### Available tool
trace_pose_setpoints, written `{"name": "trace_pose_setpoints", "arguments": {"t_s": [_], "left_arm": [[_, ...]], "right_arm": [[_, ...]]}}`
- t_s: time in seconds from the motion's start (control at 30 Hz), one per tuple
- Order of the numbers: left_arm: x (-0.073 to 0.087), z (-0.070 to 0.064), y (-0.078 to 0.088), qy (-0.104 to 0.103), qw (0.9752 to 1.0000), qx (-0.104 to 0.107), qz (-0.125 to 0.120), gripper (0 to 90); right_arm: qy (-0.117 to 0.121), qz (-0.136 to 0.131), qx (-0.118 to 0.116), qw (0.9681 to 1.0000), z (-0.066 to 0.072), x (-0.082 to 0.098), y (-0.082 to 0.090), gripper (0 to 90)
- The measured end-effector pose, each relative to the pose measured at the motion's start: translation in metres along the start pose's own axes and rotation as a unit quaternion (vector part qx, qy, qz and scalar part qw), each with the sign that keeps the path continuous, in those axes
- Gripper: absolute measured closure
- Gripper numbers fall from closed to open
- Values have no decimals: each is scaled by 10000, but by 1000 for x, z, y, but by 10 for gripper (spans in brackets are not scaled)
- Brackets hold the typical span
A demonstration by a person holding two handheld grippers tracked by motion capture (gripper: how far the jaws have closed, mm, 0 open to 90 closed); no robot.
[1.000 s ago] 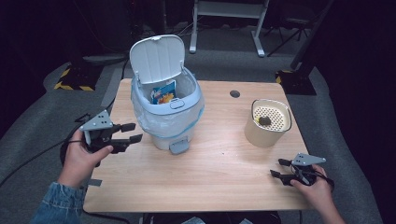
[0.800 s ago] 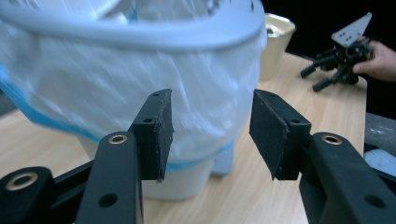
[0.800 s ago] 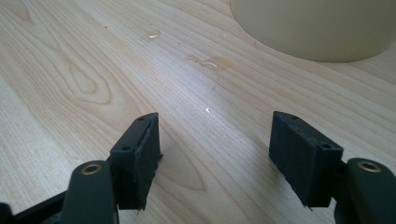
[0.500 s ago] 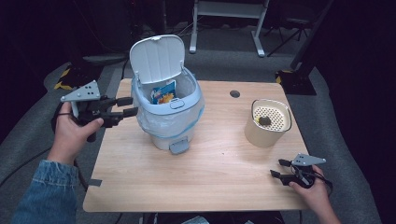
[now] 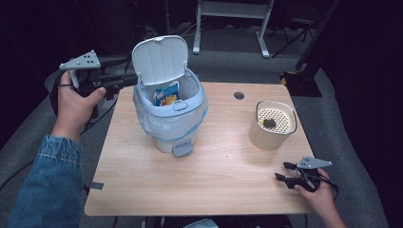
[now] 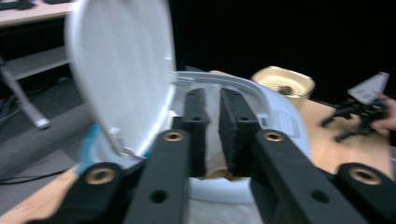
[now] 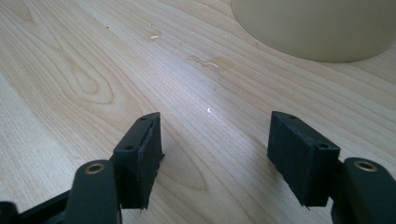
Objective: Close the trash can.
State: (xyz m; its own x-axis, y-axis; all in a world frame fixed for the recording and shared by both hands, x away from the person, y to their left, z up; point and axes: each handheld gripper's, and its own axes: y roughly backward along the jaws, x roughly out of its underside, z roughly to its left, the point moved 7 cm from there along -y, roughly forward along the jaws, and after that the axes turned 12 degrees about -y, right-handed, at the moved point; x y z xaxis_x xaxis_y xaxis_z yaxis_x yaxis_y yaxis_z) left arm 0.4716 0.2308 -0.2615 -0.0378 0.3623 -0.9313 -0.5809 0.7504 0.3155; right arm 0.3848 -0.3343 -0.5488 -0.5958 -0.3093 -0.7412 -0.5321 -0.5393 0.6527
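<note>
A pale blue pedal bin (image 5: 171,118) with a clear liner stands on the wooden table (image 5: 214,185), its white lid (image 5: 159,59) raised. A blue snack packet (image 5: 166,95) lies inside. My left gripper (image 5: 129,80) hovers level beside the lid's left edge, above the table's far-left corner. In the left gripper view its jaws (image 6: 212,98) have just been closing and stand almost together with nothing between them, pointing past the lid (image 6: 121,70) at the bin's rim. My right gripper (image 5: 281,171) rests open on the table near the front right, its pads (image 7: 140,158) wide apart over bare wood.
A beige round container (image 5: 273,128) with a perforated top and a small dark lump (image 5: 269,123) on it stands right of the bin, just beyond the right gripper (image 7: 317,28). The bin's foot pedal (image 5: 183,150) faces the front edge. A cable hole (image 5: 239,95) sits near the far edge.
My left hand has risen and moved away from the table's left side to beside the lid, and its jaws have come together. The right hand has stayed where it was.
</note>
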Motion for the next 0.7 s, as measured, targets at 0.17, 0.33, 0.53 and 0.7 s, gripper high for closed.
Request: {"name": "trace_pose_setpoints", "arguments": {"t_s": [0.17,0.33,0.53,0.7], "left_arm": [[-5,16,-5,152,9997,-171,-48,899],[-9,30,-9,246,9992,-319,2,898],[-22,40,-7,326,9986,-387,-123,899],[-29,49,-8,374,9976,-561,-147,898]], "right_arm": [[11,-2,-10,10000,1,0,0,366],[9,-5,-12,10000,1,0,0,367],[27,2,-35,10000,1,0,0,368],[104,24,-129,9999,3,1,0,368]]}}
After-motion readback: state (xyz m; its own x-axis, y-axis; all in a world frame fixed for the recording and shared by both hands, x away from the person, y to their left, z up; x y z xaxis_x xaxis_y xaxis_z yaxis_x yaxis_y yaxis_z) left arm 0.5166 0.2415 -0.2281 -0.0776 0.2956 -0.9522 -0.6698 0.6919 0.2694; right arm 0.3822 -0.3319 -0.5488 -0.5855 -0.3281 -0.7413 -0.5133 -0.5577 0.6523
